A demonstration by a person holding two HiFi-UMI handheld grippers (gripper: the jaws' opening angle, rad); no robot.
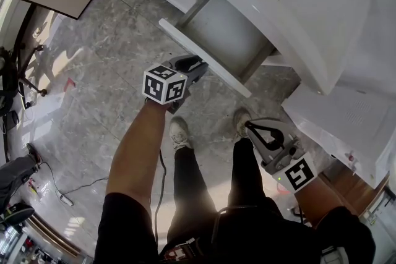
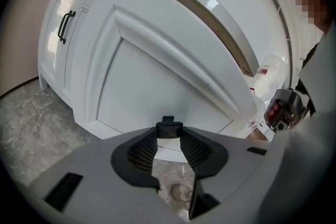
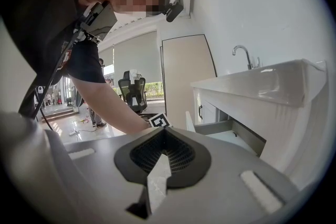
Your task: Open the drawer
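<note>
Confirm left gripper point(image 2: 168, 132) fingers clamped on small black drawer handle point(image 2: 168, 124). Just beyond fingertips: white panelled drawer point(image 2: 157, 81), already pulled well out of white cabinet point(image 2: 52, 55). Right gripper point(image 3: 164, 138) fingers pressed together, empty, drawer far ahead. Judged mostly done; remaining: final travel, release.

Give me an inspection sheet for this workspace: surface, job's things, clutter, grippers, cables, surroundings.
Surface: grey marbled floor.
Job's things: drawer stands open, out of the white cabinet; black handle on its front.
Clutter: small items on the floor at far left, too small to tell.
Grippers: left gripper shut on the handle; right gripper shut, empty, held low by the person's leg, apart from the drawer.
Cables: cable lies on the floor at left.
Surroundings: office chair; tap over the counter.
</note>
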